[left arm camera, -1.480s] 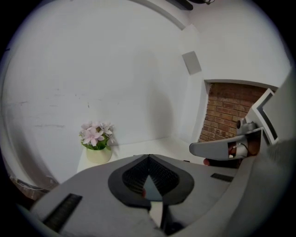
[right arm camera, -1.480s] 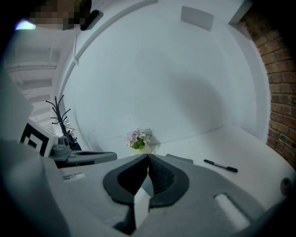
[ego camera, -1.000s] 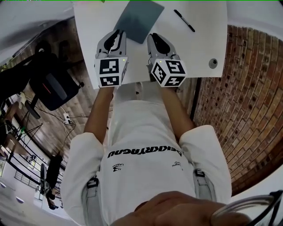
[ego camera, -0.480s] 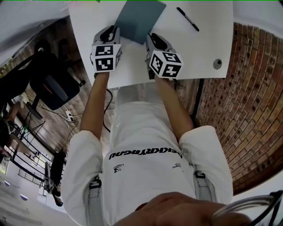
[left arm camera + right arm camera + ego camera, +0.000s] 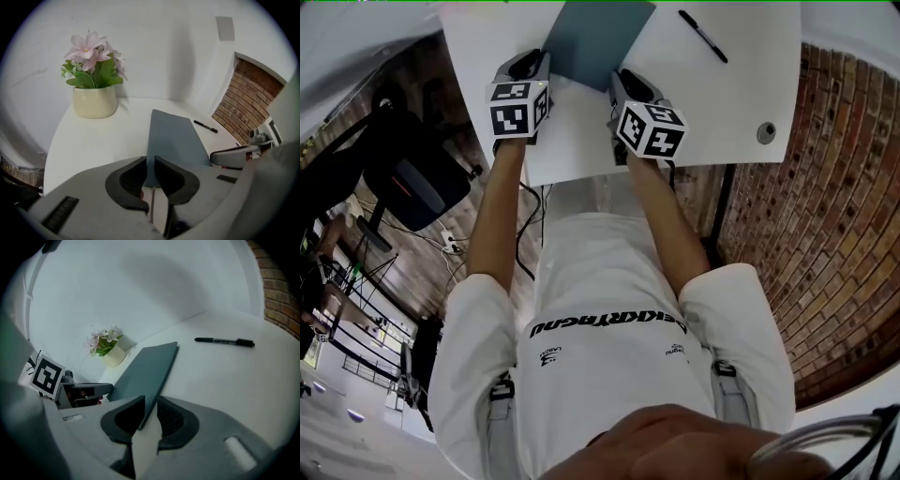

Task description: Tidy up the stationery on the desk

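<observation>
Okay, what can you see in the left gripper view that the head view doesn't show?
Only the left gripper view shows the potted pink flowers at the back of the desk, against the white wall.

Only the head view shows the person's white shirt and forearms, the black chair and the wooden floor beside the desk.

Both show the white desk, the grey-blue folder lying on it, the black pen beyond the folder, and the brickwork on the right.

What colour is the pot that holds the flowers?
Cream; the pot shows best in the left gripper view.
</observation>
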The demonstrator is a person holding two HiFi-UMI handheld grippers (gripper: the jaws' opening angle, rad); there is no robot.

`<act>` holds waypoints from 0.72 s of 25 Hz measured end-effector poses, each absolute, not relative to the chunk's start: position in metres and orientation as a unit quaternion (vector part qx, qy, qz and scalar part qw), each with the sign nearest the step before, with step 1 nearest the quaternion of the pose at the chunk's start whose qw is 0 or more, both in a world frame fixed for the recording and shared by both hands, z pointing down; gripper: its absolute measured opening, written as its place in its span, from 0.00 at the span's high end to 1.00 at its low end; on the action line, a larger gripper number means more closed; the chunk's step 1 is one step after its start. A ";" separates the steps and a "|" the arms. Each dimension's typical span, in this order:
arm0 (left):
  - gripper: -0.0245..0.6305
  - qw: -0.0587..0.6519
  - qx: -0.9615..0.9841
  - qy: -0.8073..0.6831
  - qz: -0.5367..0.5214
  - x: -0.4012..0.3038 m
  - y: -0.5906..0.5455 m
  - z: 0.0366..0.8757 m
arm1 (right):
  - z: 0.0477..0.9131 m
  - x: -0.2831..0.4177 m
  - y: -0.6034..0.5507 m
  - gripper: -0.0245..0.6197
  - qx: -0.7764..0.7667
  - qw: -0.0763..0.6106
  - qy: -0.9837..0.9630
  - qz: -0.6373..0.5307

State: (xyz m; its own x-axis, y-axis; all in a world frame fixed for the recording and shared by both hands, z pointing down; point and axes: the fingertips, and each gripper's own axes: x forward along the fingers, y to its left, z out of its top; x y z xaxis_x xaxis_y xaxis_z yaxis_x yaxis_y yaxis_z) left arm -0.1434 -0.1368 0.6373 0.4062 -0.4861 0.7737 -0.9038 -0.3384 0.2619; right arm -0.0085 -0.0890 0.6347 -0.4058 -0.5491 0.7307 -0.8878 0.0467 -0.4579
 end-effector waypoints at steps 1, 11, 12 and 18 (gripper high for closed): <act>0.88 0.356 0.761 -0.456 0.294 -0.144 -0.137 0.638 | 0.637 -0.009 -0.088 0.85 0.513 0.184 -0.697 0.465; 0.88 0.359 0.760 -0.456 0.293 -0.144 -0.137 0.639 | 0.645 -0.011 -0.086 0.85 0.509 0.195 -0.693 0.472; 0.88 0.358 0.760 -0.455 0.296 -0.144 -0.137 0.640 | 0.645 -0.012 -0.086 0.85 0.509 0.196 -0.693 0.471; 0.88 0.373 0.759 -0.445 0.295 -0.142 -0.137 0.641 | 0.644 -0.014 -0.086 0.88 0.505 0.202 -0.700 0.462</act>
